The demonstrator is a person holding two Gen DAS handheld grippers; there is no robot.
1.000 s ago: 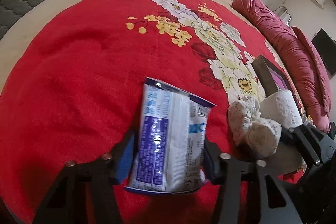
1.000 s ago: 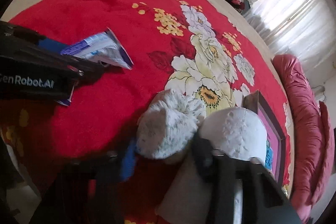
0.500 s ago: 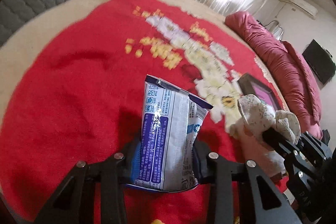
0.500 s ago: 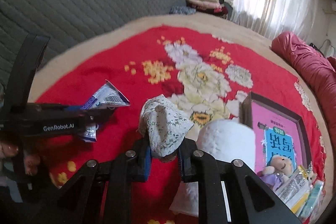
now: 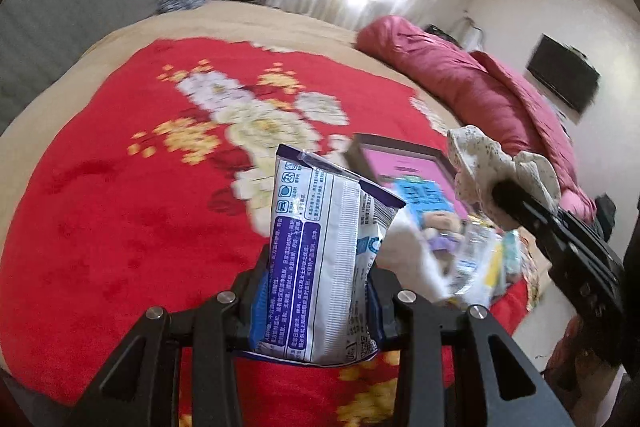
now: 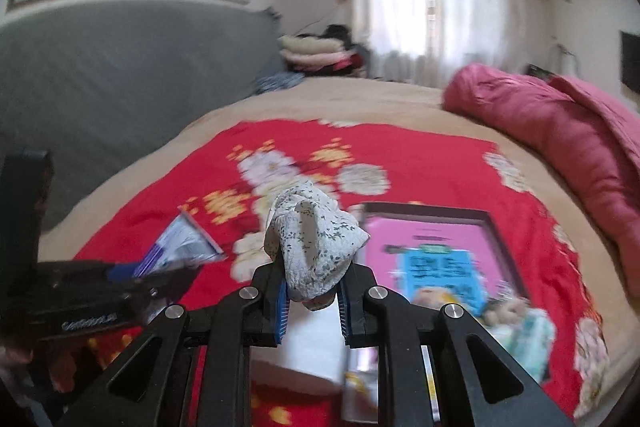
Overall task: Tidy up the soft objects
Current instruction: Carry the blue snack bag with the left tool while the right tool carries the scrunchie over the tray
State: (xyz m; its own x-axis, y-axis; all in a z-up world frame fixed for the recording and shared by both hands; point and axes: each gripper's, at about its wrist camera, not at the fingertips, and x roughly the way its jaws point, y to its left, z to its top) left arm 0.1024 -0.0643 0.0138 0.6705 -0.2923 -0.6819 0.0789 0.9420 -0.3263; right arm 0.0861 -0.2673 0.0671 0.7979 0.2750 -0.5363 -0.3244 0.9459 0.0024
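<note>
A: What are the left gripper's (image 5: 316, 291) fingers doing?

B: They are pressing in on the lower part of a packet (image 5: 320, 259), one from each side, parted only by the packet's width. It is standing upright between them, purple-and-white print facing the camera, and it is hanging above the red blanket (image 5: 120, 219) without touching it.

A: And the right gripper (image 6: 312, 301)?

B: Its blue pads (image 6: 282, 307) are pinching a cloth (image 6: 314, 247), white with small dark flecks, and are standing close together. The cloth is bunching up above the fingertips, lifted off the bed. In the left view it is showing at the right edge, at the tip of the right gripper's fingers.

A: What is lying under them?

B: A white roll (image 6: 308, 347) is sitting just below the right fingers, near the blanket's near edge. Beside it a pink book (image 6: 432, 251) is lying flat, with some small packs (image 6: 520, 339) blurring at its near corner. A rolled pink quilt (image 6: 560, 123) is lying along the bed's right edge.
</note>
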